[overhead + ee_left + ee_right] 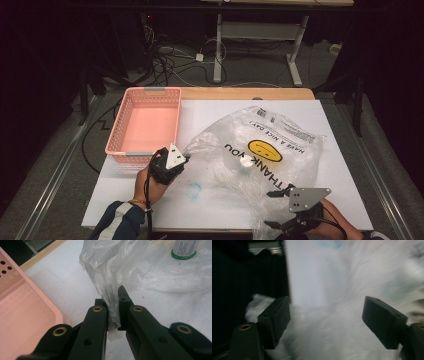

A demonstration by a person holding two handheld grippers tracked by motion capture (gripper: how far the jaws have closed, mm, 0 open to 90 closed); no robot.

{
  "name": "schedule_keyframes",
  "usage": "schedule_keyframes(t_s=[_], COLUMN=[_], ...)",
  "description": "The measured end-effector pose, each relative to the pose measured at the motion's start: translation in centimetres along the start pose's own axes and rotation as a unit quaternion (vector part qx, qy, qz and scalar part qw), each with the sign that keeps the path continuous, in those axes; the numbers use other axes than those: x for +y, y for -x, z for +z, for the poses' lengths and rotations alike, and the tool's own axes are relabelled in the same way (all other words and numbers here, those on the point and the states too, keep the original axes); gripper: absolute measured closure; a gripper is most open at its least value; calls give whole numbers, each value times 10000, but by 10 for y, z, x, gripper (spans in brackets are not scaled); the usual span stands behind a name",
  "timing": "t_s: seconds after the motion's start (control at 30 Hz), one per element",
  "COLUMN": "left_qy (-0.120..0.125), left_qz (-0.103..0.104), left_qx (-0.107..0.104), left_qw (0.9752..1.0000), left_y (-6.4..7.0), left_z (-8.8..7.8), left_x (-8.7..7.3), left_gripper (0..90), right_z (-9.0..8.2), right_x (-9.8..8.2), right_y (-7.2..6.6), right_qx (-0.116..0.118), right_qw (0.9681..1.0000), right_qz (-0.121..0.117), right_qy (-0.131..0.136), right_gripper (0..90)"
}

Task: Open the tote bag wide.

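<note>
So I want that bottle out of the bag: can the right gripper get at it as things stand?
Probably not directly. The bottle lies under the plastic bag film. The open right gripper is at the bag's near edge; the left gripper pinches another corner.

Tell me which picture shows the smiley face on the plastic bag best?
The high view: the yellow smiley face on the plastic bag shows whole there. The left gripper view gives a bunched piece of bag pinched in the left gripper. The right gripper view gives blurred bag between the open right gripper.
</note>
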State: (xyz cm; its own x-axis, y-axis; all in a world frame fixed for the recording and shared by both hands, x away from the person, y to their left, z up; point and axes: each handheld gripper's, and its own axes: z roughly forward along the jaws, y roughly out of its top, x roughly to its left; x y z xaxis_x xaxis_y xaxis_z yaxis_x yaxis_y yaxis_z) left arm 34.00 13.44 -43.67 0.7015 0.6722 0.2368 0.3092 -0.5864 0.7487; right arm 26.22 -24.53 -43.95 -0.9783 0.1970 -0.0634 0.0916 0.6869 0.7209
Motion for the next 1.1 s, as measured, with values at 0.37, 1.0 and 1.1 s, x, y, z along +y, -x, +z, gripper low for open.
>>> schedule_keyframes(t_s=[0.37,1.0,1.1], left_qy=[-6,143,162], left_qz=[41,32,10], left_qx=[-91,-135,-121], left_qw=[9999,9998,9998], left_y=[2,2,1], left_z=[3,0,-1], left_x=[0,2,2], left_gripper=[861,859,859], right_z=[31,9,4], right_x=[-14,-3,1], right_y=[-3,20,23], right_qx=[11,-679,-864], right_qw=[9966,9977,9960], right_qz=[-234,13,12], right_qy=[-791,-6,244], right_gripper=[385,900,899])
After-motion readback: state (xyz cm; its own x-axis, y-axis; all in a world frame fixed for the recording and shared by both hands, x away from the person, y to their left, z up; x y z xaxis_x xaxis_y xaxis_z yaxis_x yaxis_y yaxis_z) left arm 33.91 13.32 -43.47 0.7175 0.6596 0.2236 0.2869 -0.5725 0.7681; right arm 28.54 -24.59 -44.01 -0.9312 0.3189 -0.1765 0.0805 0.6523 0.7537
